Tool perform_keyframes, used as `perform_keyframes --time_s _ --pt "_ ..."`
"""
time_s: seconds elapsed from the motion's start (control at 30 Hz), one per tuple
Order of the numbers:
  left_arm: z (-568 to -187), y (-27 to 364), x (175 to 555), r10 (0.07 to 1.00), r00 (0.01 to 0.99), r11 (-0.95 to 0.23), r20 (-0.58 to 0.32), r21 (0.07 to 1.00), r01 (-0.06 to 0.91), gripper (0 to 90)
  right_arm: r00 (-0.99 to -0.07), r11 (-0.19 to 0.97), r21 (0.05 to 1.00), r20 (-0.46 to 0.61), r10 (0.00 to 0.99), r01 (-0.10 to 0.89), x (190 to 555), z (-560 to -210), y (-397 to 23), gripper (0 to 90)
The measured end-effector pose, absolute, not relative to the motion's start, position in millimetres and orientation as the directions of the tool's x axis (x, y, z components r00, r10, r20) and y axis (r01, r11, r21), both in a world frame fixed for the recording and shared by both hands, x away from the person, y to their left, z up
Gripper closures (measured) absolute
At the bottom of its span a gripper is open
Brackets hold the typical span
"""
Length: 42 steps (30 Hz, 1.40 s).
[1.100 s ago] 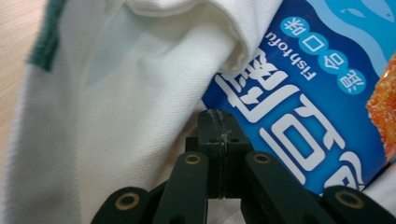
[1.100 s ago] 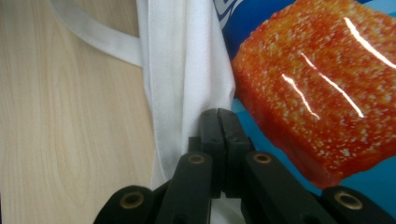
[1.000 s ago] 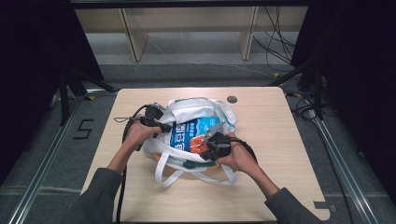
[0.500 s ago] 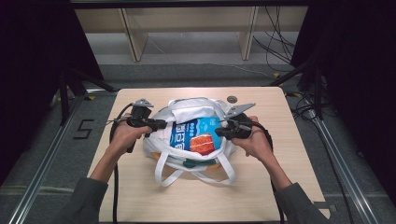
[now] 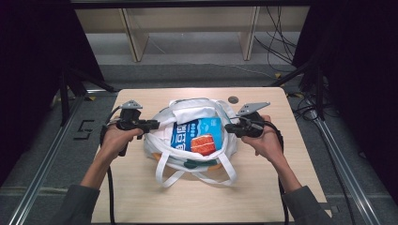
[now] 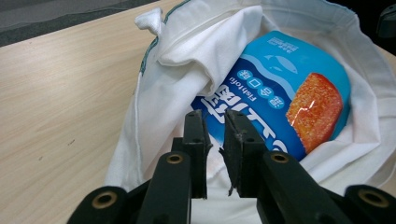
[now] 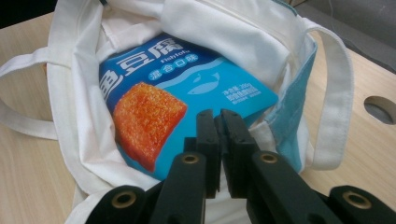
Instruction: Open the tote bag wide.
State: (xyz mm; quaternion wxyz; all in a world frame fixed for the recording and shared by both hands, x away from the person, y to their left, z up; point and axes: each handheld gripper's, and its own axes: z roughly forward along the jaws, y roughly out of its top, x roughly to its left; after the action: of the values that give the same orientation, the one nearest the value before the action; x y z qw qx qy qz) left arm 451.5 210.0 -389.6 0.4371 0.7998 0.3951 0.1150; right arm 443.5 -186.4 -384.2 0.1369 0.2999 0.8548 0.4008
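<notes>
Holding the white tote bag (image 5: 187, 140) open mid-counter, the left gripper (image 5: 151, 124) and right gripper (image 5: 230, 127) each pinch its rim, fingers clamped on cloth. The blue fish-tofu packet (image 5: 197, 135) already lies inside; what remains is unclear.

The bag (image 5: 162, 140) is soft white cloth, matt and creased, with a pale blue panel. The packet (image 6: 280, 102) inside is glossy plastic film, printed blue and orange. The surface (image 5: 141, 197) is smooth pale wood-grain laminate. The tongs (image 7: 219, 140) are matt black plastic.
</notes>
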Motion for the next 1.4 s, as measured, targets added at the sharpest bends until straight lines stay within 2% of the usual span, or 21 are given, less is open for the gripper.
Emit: perform_keyframes --time_s 0.53,0.7,0.77,0.8,0.83,1.1,1.33,1.4 --pt "-392.4 210.7 412.7 0.707 0.682 -0.244 -0.187 0.841 0.483 68.0 -0.756 0.444 0.796 0.025 0.654 0.411 426.1 -388.5 -213.4 83.0" --pt "-396.0 210.5 408.3 0.692 0.695 -0.244 -0.196 0.842 0.481 64.5 -0.754 0.438 0.797 0.034 0.655 0.417 423.5 -391.3 -217.6 81.0" --pt "-397.4 210.4 405.3 0.704 0.688 -0.254 -0.175 0.843 0.474 64.0 -0.756 0.435 0.802 0.032 0.653 0.41 422.2 -393.4 -220.2 79.9" --pt "-397.8 211.3 405.4 0.695 0.695 -0.254 -0.186 0.84 0.479 63.5 -0.748 0.423 0.796 0.054 0.662 0.433 419.6 -393.9 -219.9 79.2" --pt "-398.3 211.4 404.8 0.695 0.692 -0.247 -0.193 0.841 0.482 62.7 -0.75 0.426 0.806 0.033 0.66 0.41 420.5 -395.0 -221.0 78.9" --pt "-403.8 211.5 400.3 0.691 0.694 -0.238 -0.204 0.842 0.484 57.0 -0.733 0.395 0.811 0.06 0.678 0.431 414.4 -398.4 -222.8 76.2" --pt "-406.1 209.7 397.9 0.696 0.69 -0.241 -0.196 0.842 0.483 51.3 -0.73 0.396 0.821 0.035 0.683 0.41 414.8 -401.9 -226.8 70.4" --pt "-406.0 210.2 397.6 0.693 0.693 -0.244 -0.198 0.84 0.485 50.3 -0.725 0.386 0.816 0.058 0.686 0.431 413.4 -402.4 -226.5 69.3"
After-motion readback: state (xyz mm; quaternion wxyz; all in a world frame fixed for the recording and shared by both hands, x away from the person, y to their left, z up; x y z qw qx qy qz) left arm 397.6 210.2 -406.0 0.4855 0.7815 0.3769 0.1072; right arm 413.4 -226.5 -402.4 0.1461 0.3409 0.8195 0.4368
